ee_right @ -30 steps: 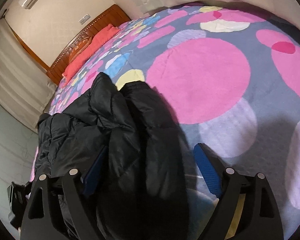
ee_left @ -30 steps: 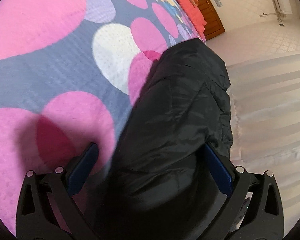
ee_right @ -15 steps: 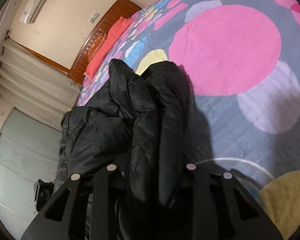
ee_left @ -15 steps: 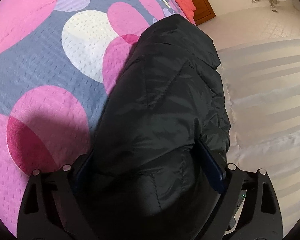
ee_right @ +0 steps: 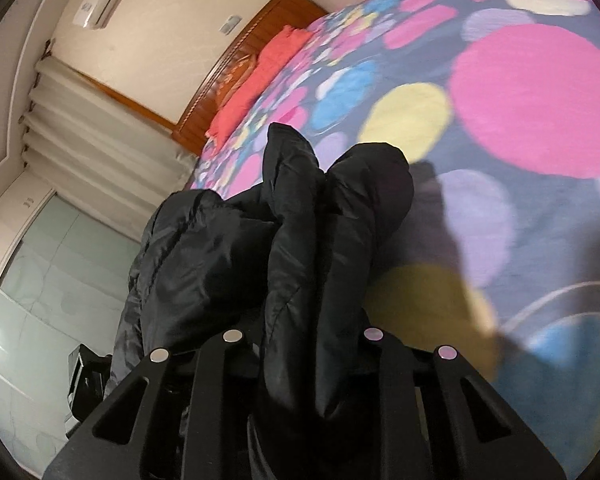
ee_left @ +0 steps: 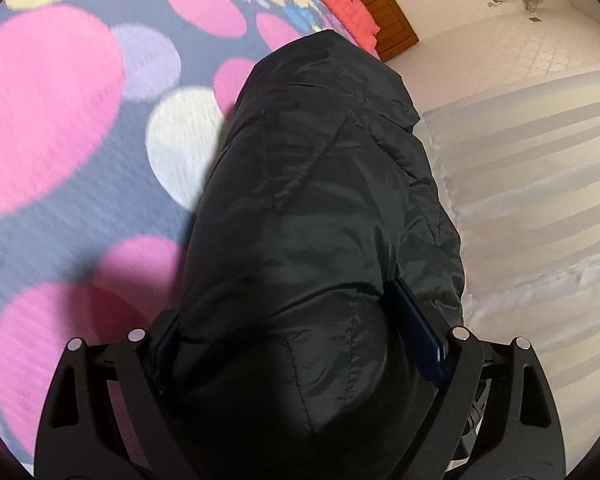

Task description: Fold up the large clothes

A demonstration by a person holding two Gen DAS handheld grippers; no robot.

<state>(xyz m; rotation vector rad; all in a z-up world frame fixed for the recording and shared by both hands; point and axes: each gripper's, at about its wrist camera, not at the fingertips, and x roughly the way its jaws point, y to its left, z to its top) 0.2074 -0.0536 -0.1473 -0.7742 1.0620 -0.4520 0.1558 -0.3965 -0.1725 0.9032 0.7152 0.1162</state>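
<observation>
A thick bundle of the black puffer jacket [ee_left: 312, 208] is clamped by the left gripper [ee_left: 300, 344]: its jaws stand wide, and the blue pads [ee_left: 418, 332] are pressed into the padded fabric on both sides. From that grip the jacket runs straight ahead and ends in a rounded edge well forward of the fingertips. To the left of this gripper the spotted bedspread [ee_left: 60, 120] lies bare and open. To its right the jacket's side edge hangs at the bed's border, and beyond that edge pale curtains [ee_left: 532, 168] are seen.

The right gripper [ee_right: 300, 344] has just been closing, and its jaws are now drawn narrow on a pinched fold of the same jacket [ee_right: 300, 240]; two puffed lobes rise just ahead of the fingers. The rest of the garment is bunched to the left of this gripper, at the bed's edge. To the right and ahead, the bedspread [ee_right: 532, 112] is left uncovered over a broad stretch. A wooden headboard [ee_right: 260, 40] and a coral pillow [ee_right: 256, 80] are seen far ahead.
</observation>
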